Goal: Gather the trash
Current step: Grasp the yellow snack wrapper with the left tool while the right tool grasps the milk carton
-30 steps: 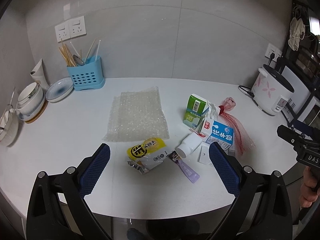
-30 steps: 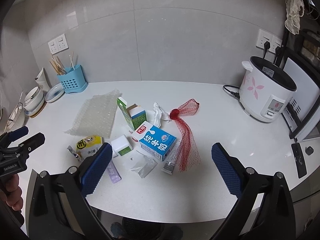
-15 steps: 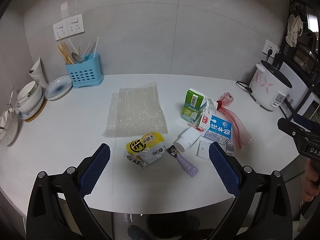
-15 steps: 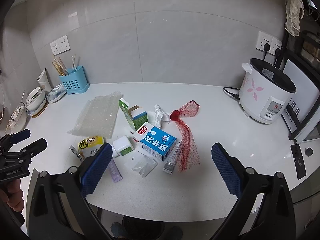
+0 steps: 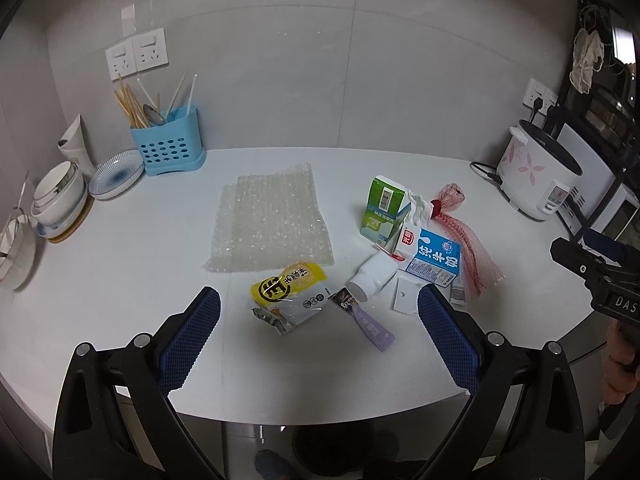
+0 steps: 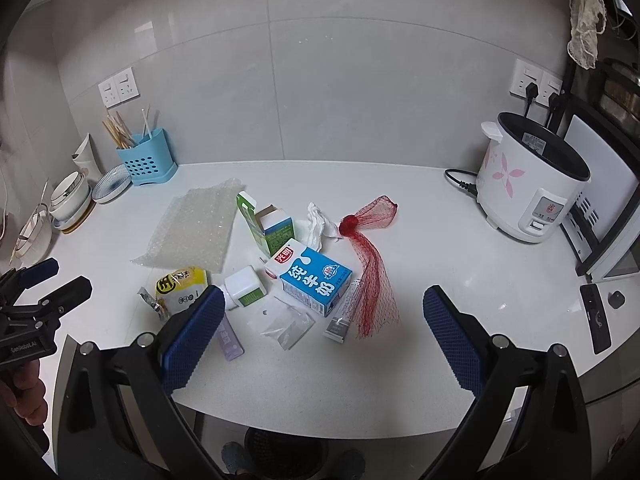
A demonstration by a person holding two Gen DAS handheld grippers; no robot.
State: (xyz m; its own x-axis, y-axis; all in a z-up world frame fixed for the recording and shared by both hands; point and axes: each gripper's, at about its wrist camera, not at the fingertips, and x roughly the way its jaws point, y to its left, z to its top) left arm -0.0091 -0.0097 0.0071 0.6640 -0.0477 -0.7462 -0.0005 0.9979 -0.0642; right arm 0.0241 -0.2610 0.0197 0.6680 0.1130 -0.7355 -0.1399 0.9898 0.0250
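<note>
White counter (image 5: 120, 280); litter (image 6: 316, 280); both tongs (image 5: 318, 320) (image 6: 320, 320) agape.

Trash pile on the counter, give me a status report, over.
Left hand-held gripper open, empty, short of the yellow snack bag. Right hand-held gripper open, empty, facing the blue milk carton. Trash all on the counter; nothing blocking.

Both wrist views above littered counter (image 5: 120, 264)

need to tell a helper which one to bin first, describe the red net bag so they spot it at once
Start at the white rice cooker with pink flowers and look toward the litter. The red mesh net bag lies flat beside the blue milk carton, the only see-through red netting there.
</note>
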